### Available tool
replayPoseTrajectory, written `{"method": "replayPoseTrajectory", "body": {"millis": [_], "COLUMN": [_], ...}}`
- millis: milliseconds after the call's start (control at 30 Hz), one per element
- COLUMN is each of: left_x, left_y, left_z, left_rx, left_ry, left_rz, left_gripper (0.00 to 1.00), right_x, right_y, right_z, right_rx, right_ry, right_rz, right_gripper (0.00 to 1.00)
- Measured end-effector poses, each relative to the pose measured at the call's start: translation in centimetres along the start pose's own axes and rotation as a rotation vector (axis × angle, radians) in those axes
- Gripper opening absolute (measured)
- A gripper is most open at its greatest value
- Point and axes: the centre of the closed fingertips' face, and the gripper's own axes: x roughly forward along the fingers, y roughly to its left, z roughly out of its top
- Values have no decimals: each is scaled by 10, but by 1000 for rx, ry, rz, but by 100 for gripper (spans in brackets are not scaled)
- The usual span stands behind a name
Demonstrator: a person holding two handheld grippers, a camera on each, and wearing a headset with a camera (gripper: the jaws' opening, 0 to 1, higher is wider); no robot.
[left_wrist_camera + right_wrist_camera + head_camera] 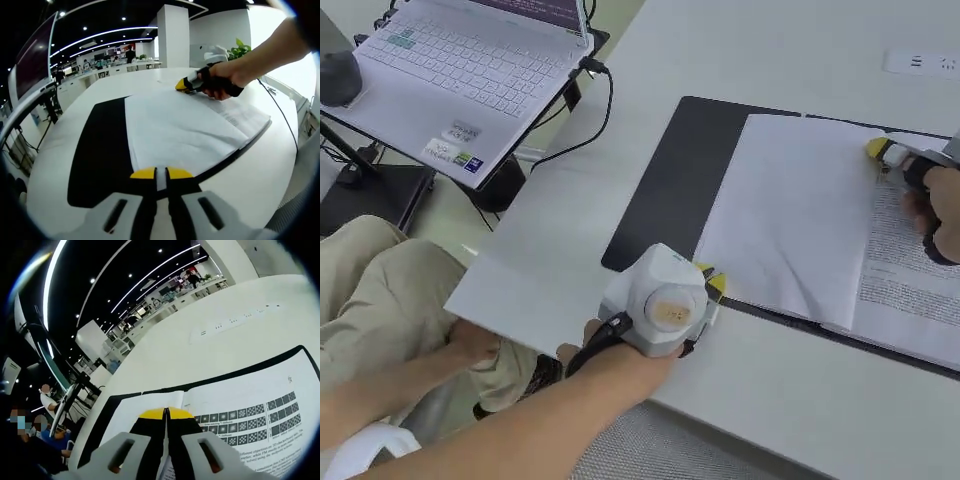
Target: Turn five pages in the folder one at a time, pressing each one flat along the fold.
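A black folder (655, 190) lies open on the white table. A blank white page (790, 210) lies on its left half, and a printed page (910, 270) covers the right half. My left gripper (713, 284) is shut, its yellow tips (161, 173) at the folder's near edge by the blank page's (175, 130) corner. At the far end of the fold, a hand holds my right gripper (878, 150) shut. From its own camera the right gripper (166, 413) sits over the fold, between the blank page (145, 405) and the printed page (250, 410). The right gripper (182, 86) also appears across the folder (100, 145) in the left gripper view.
A white laptop (470, 70) stands on a stand beyond the table's left edge, with a black cable (590, 110) hanging from it. A power socket (920, 63) is set in the table at the far right. The person's leg (380, 290) is beside the table.
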Motion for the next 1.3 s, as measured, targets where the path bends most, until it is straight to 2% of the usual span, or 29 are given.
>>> {"method": "replayPoseTrajectory", "body": {"millis": [333,600,967,1300], "left_x": [0,0,-1,-1], "left_y": [0,0,-2,-2], "left_z": [-1,0,1,0], "left_rx": [-5,-5,1,0], "left_ry": [-3,-4,-6,-6], "left_rz": [2,0,-1,0], "left_gripper": [5,5,5,5], "right_x": [13,10,-14,-37], "right_y": [-8,-12,-10,0], "right_z": [15,15,-3,-26], "right_rx": [-70,-37,-42,-51], "right_ry": [-57,-52,-9,16], "right_rz": [-28,-42,-16,16], "right_gripper": [0,0,0,0]}}
